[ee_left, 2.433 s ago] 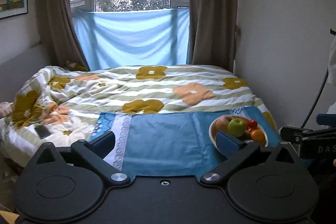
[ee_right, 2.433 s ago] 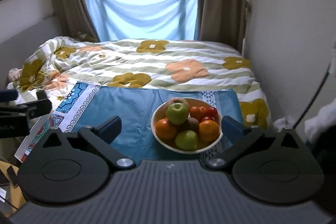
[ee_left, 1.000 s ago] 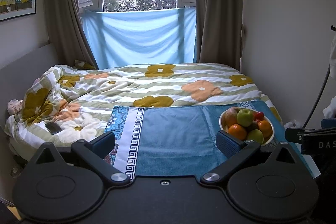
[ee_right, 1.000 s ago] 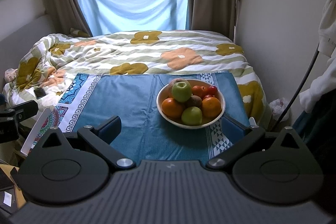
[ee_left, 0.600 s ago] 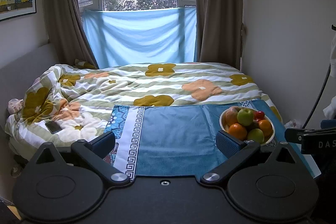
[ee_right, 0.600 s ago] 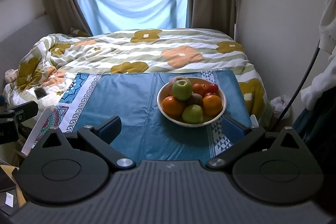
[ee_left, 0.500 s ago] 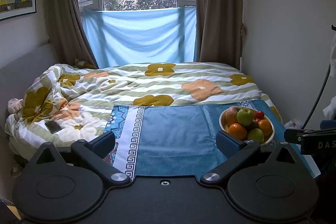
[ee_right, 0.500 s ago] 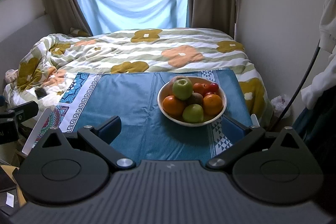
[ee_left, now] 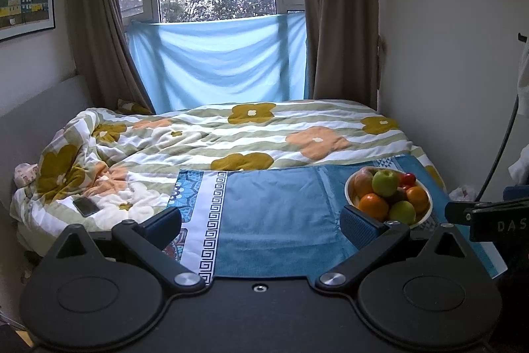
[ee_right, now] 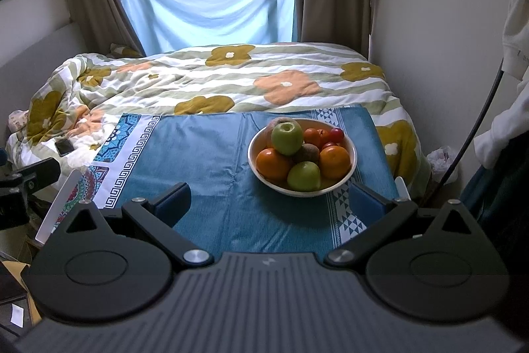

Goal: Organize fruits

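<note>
A white bowl (ee_right: 351, 168) of fruit stands on the blue cloth (ee_right: 211, 161) at the foot of the bed. It holds green apples (ee_right: 287, 134), oranges (ee_right: 273, 163), a kiwi (ee_right: 305, 153) and small red fruits (ee_right: 336, 132). My right gripper (ee_right: 269, 199) hangs open just in front of the bowl, nothing between its fingers. In the left wrist view the same bowl (ee_left: 426, 211) sits at the right, behind the right fingertip. My left gripper (ee_left: 261, 222) is open over the bare cloth (ee_left: 274, 207), to the left of the bowl.
A flowered duvet (ee_left: 231, 134) covers the bed behind the cloth. A phone (ee_left: 86, 206) lies on the duvet at the left. The wall (ee_right: 439, 38) runs along the right, with a cable (ee_right: 476, 118) and white clothing (ee_right: 515, 32) hanging there. The other gripper's body (ee_left: 489, 217) shows at the right edge.
Both grippers have drawn back and risen slightly from the bowl over the last seconds; in the last half second almost nothing moved. The jaws stayed open.
</note>
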